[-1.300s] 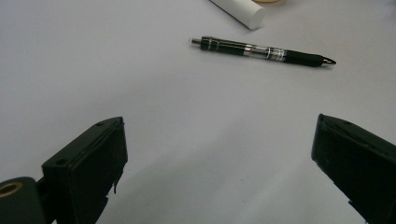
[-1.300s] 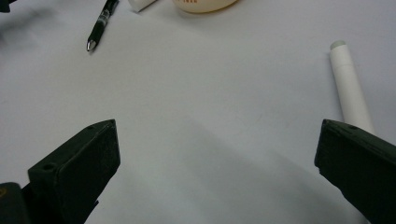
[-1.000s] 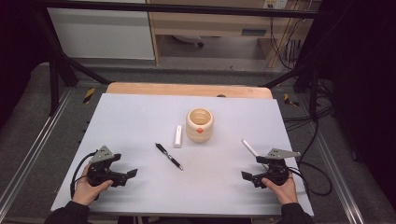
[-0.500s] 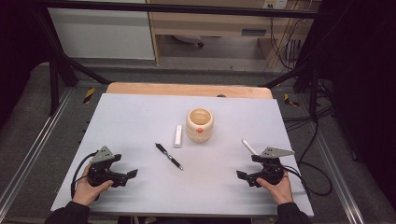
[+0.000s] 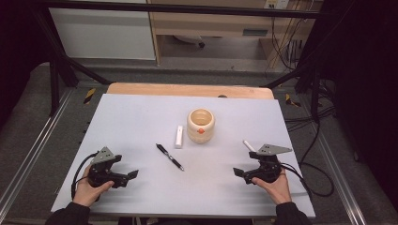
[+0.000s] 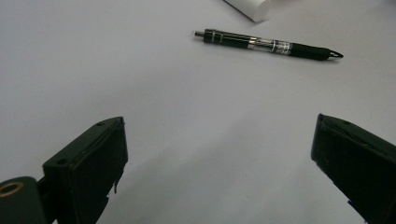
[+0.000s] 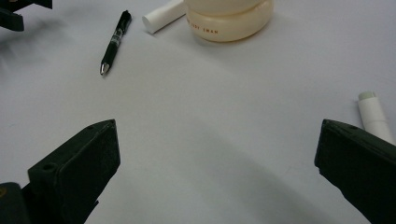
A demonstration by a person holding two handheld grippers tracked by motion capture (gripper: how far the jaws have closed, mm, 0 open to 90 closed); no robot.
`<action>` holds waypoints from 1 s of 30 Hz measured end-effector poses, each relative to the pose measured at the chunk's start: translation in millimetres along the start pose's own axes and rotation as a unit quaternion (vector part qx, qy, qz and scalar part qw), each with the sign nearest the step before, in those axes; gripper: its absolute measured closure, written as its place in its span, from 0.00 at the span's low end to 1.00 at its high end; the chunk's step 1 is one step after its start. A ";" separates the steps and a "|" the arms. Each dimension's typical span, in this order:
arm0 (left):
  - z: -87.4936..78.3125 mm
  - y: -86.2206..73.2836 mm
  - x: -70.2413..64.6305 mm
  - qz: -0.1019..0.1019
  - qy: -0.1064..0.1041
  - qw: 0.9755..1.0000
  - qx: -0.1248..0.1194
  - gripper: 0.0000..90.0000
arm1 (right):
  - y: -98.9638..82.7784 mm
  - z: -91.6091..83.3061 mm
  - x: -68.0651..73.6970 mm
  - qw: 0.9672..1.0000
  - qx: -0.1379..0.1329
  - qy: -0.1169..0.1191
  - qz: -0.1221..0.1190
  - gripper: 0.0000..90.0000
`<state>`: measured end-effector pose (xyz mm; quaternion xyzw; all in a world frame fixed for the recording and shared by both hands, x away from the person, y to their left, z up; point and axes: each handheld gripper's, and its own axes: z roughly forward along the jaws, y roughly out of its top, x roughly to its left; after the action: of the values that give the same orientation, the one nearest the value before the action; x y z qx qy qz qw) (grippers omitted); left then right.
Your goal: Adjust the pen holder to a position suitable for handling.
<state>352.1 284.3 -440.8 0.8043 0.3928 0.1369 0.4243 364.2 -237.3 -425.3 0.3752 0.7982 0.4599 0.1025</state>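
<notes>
A black pen (image 5: 170, 157) lies on the grey table mat (image 5: 141, 117), left of centre. A short white stick (image 5: 179, 136) lies beside a cream round pot (image 5: 201, 125) with an orange mark. A white marker (image 5: 248, 146) lies just behind my right gripper (image 5: 239, 176). My left gripper (image 5: 130, 177) rests near the front left edge. In the left gripper view the left gripper (image 6: 219, 123) is open and empty, with the pen (image 6: 268, 44) ahead. The right gripper (image 7: 218, 126) is also open and empty; the pot (image 7: 229, 18), pen (image 7: 113, 42) and marker (image 7: 373, 114) lie beyond it.
A wooden board edge (image 5: 187, 90) runs along the far side of the mat. Metal frame rails (image 5: 28, 159) flank the table, and cables (image 5: 314, 154) hang at the right. The end of the white stick (image 6: 250, 8) lies past the pen.
My right gripper has shifted slightly left along the front of the table. The left gripper and the objects have stayed put.
</notes>
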 end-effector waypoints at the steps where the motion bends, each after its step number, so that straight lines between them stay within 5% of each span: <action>1: 0.1 0.0 0.0 0.000 0.001 1.000 0.000 0.04 | 1.5 0.8 0.7 1.000 0.001 -0.001 -0.001 0.01; 30: 1.7 -0.4 -0.3 0.004 0.004 1.000 0.007 0.04 | 56.1 31.1 21.9 0.999 0.004 0.006 -0.040 0.01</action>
<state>352.6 283.3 -442.1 0.8082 0.3929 0.1391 0.4162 393.1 -185.2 -393.1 0.3406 0.8149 0.4546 0.1150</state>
